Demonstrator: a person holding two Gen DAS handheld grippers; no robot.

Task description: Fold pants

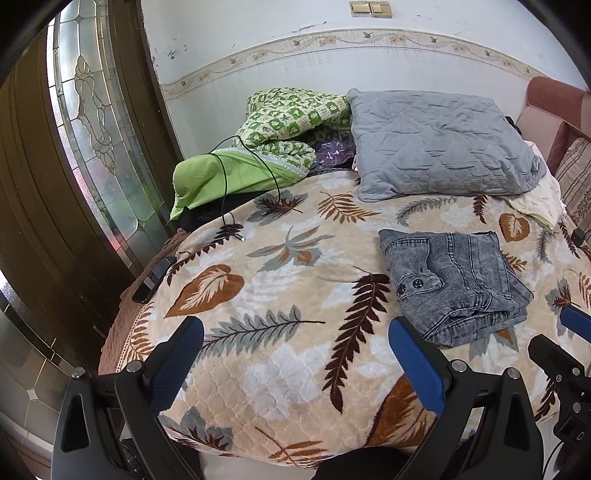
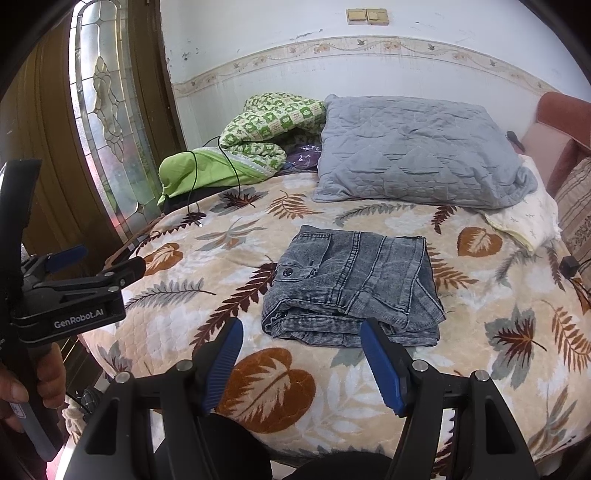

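One pair of grey denim pants [image 2: 351, 288] is seen, folded into a compact rectangle and laid flat on the leaf-patterned blanket [image 2: 295, 387] that covers the bed. Two claws are counted. The right claw [image 2: 303, 358] is held spread just short of the near edge of the pants, with nothing between its blue pads [image 2: 221, 362]. The left claw [image 1: 295, 365] is likewise spread over bare blanket, the pants lying ahead and to its right, untouched.

One grey quilted pillow [image 1: 443, 144] is set at the head of the bed, and beside it one green checked quilt [image 1: 291, 122] is bunched over a plain green cushion [image 1: 229, 173]. One black cable [image 1: 225, 192] is draped from that cushion onto the blanket. Two brass wall switches [image 1: 371, 8] are mounted side by side high on the wall.

In the right wrist view alone, the left claw is shown from the side, and a hand [image 2: 26, 384] is seen wrapped round its handle. In the left wrist view alone, a dark phone-like object [image 1: 155, 277] is shown at the left edge of the bed, and only a fragment of the right claw is caught at the right border.
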